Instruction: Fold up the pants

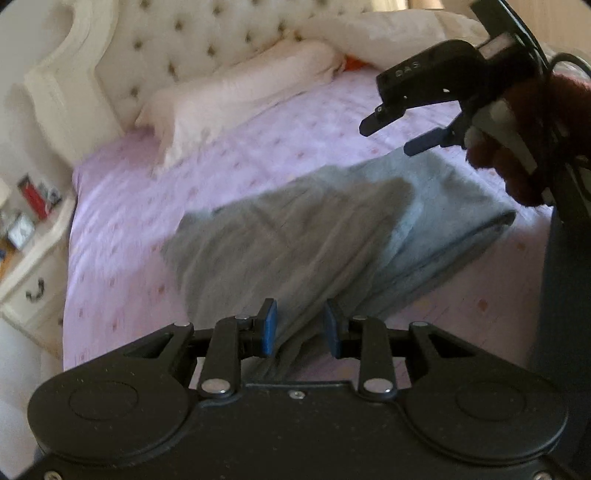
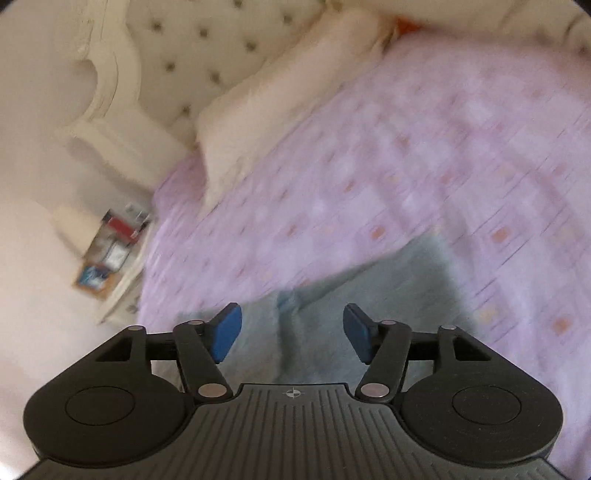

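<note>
Pants (image 1: 295,236), grey and folded, lie on your lilac bed sheet (image 1: 122,206), a pillow (image 1: 236,99) beyond by the tufted headboard (image 1: 207,33). Your left claw (image 1: 300,328) stands narrowly parted around a bunch of their cloth, not visibly pinching it; your right claw (image 2: 291,332) gapes wide above them, empty.

Pink bedsheet (image 1: 147,206); cream pillow (image 1: 236,92); cluttered nightstand (image 1: 33,266)

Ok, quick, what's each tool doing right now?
Left tool: open, grey pants fabric lying between its pads, not clamped.
Right tool: open, empty, above the pants.

Cream tufted headboard (image 1: 192,40), lilac bedsheet (image 1: 129,229), white cluttered nightstand (image 1: 33,266) beside the bed.
</note>
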Motion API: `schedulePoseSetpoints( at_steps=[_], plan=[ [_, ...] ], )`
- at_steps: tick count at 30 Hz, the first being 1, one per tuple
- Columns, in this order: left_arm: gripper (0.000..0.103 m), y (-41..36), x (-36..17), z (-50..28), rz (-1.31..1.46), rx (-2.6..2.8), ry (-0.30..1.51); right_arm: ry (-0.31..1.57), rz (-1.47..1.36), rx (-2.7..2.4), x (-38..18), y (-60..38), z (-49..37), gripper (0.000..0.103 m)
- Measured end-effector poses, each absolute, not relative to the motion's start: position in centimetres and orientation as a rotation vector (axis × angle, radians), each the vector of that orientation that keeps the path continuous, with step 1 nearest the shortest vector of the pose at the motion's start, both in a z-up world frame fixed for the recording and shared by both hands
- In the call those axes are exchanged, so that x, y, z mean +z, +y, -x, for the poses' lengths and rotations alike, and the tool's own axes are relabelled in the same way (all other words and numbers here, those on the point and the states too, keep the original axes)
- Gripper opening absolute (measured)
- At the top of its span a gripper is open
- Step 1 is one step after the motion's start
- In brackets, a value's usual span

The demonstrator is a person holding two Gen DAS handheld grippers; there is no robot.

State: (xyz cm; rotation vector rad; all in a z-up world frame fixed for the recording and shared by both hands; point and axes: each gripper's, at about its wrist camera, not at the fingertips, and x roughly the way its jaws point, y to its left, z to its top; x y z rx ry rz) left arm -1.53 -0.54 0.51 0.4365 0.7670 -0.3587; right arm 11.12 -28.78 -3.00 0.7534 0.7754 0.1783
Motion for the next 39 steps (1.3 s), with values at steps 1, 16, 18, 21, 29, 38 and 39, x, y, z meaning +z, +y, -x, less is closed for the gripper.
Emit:
schedulePoseSetpoints(
  at_steps=[1, 16, 18, 21, 29, 38, 39],
  plan=[
    [0.040, -0.1, 0.7, 1.4, -0.414, -0.347, 0.776, 0.809, -0.758, 0.194, -3.7, -28.4, -11.9, 0.061],
    [0.040, 3.8, 0.1, 0.7, -0.266, -0.245, 0.920, 0.797, -0.559, 0.435, 2.2, -19.5, -14.9, 0.015],
    [0.040, 2.0, 0.1, 1.4, -0.311, -0.290, 0.886, 0.733, -0.532, 0.479, 5.1, -18.2, -15.3, 0.015],
    [0.042, -0.8, 0.3, 1.7, -0.355, -0.358, 0.841, 0.682, -0.440, 0.532, 8.2, -16.0, -15.7, 0.015],
    [0.044, -4.8, -0.6, -1.8, -0.410, -0.284, 0.705, 0.613, -0.279, 0.633, 12.4, -13.2, -15.1, 0.014],
    [0.042, 1.7, -4.4, -5.5, -0.122, -0.134, 1.058, 0.641, -0.408, 0.349, 8.4, -22.8, -11.4, 0.013],
    [0.042, 2.0, -4.3, -5.5, -0.105, -0.134, 1.070, 0.667, -0.430, 0.300, 7.1, -24.0, -11.0, 0.012]
  ],
)
